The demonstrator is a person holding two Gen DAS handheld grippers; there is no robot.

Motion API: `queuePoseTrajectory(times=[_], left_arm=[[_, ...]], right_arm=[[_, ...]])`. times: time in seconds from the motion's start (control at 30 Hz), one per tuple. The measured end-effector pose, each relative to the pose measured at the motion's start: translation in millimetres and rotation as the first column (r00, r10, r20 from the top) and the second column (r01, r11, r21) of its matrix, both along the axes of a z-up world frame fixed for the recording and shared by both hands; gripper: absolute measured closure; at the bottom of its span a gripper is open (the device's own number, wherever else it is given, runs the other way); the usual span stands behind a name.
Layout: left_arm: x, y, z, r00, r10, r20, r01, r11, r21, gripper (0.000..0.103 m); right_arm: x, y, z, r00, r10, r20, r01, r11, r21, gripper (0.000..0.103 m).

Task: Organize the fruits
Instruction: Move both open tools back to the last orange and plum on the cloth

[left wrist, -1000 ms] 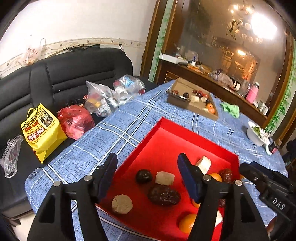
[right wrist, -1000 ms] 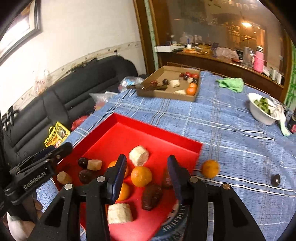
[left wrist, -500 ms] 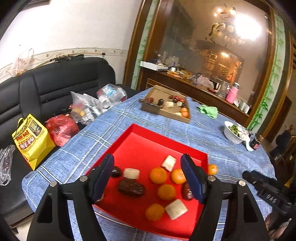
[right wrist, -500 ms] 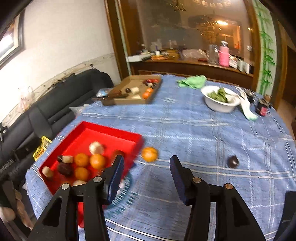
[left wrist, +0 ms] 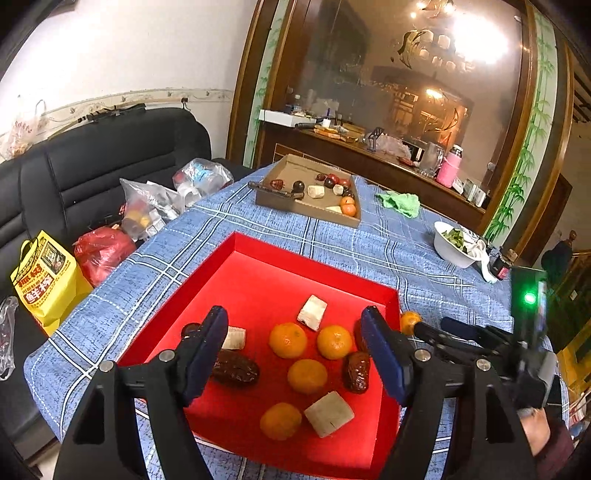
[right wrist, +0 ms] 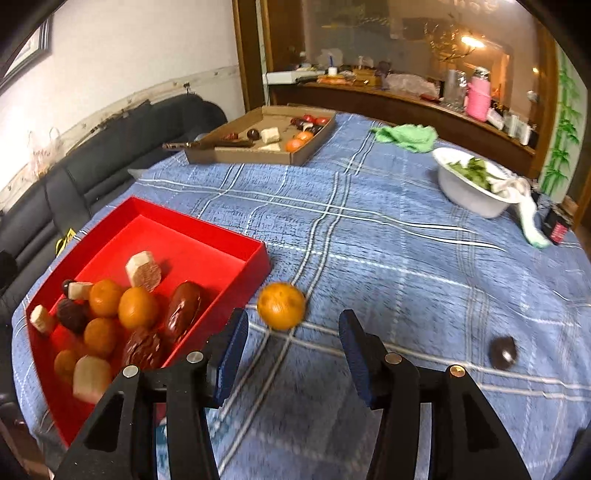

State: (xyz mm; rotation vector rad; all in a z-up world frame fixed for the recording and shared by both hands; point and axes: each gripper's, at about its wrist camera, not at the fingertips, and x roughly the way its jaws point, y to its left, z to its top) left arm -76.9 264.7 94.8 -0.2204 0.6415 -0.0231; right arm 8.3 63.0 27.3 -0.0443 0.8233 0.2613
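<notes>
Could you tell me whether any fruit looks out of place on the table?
Yes: one orange lies on the tablecloth just outside the red tray, and a small dark fruit sits alone farther right, while the rest lie inside trays.

A white wall (left wrist: 122, 48) runs behind a black leather sofa (left wrist: 92, 166) on the left, with a pale patterned border strip (left wrist: 155, 94) just above the backrest. To the right stands a dark wooden frame (left wrist: 243, 81) around a big glass panel (left wrist: 399, 74) — a ceiling lamp glares bright in it (left wrist: 476, 33). Painted green bamboo (left wrist: 532, 140) climbs the frame's right side. A long dark wood sideboard (right wrist: 388, 99) sits below, cluttered — a picture frame's corner (right wrist: 29, 51) shows upper left in the right view.
</notes>
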Motion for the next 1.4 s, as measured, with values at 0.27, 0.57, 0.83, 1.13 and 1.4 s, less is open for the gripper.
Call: queuePoseTrajectory(times=[0.27, 0.57, 0.83, 1.13, 1.4], left_arm=[[9, -8, -6, 1.0, -0.025, -0.014, 0.025, 1.0, -0.007, 0.029], [15, -49, -10, 0.987, -0.155, -0.033, 0.154, 0.988, -0.019, 0.03], [16, -100, -19, 0.949, -0.307, -0.071, 0.306, 0.952, -0.018, 0.03], [31, -156, -42, 0.896, -0.427, -0.124, 0.428, 0.904, -0.013, 0.03], [56, -190, -66, 0.881, -0.435, -0.186, 0.448, 0.893, 0.033, 0.03]], right_arm=[[23, 7, -19, 0.997, 0.016, -0.071, -0.013, 0.999, 0.046, 0.068], [-17, -26, -13, 0.995, -0.005, -0.096, 0.006, 1.0, 0.019, 0.066], [-39, -106, 21, 0.991, -0.134, 0.014, 0.132, 0.986, 0.099, 0.053], [-18, -183, 8, 0.944, -0.328, -0.029, 0.328, 0.931, 0.163, 0.053], [-4, -174, -12, 0.95, -0.309, -0.049, 0.313, 0.945, 0.095, 0.053]])
